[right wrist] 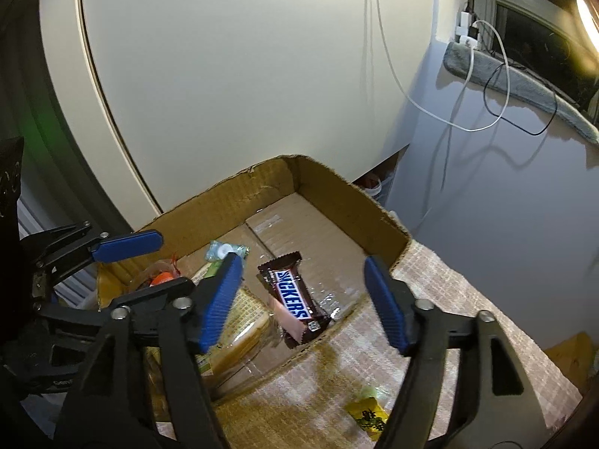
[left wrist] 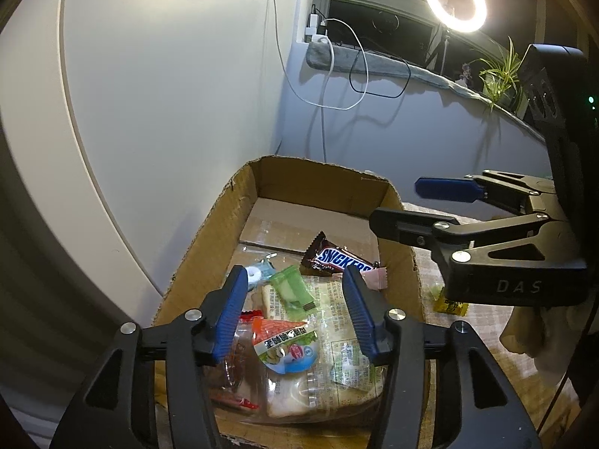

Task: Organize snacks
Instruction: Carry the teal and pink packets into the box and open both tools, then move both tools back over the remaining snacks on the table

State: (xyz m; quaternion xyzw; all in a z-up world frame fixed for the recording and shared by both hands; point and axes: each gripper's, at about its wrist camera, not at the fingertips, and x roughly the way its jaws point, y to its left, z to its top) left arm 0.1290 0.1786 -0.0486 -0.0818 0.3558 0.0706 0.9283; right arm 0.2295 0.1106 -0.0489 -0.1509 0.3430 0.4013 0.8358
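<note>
An open cardboard box (left wrist: 209,232) (right wrist: 232,202) holds several snacks: a Snickers bar (left wrist: 338,260) (right wrist: 294,297), a green candy (left wrist: 294,288), a clear bag of sliced bread (left wrist: 337,340) and a sausage pack (left wrist: 284,344). My left gripper (left wrist: 299,307) is open and empty, hovering over the bread and candy. My right gripper (right wrist: 303,299) is open and empty above the Snickers bar at the box's right wall; it also shows in the left wrist view (left wrist: 404,205). A yellow packet (right wrist: 368,417) (left wrist: 451,305) lies on the cloth outside the box.
The box stands on a checked tablecloth (right wrist: 449,318) against a white cabinet (left wrist: 168,93). Cables (left wrist: 337,75) hang from a windowsill with a ring light (left wrist: 455,0) and a plant (left wrist: 501,71).
</note>
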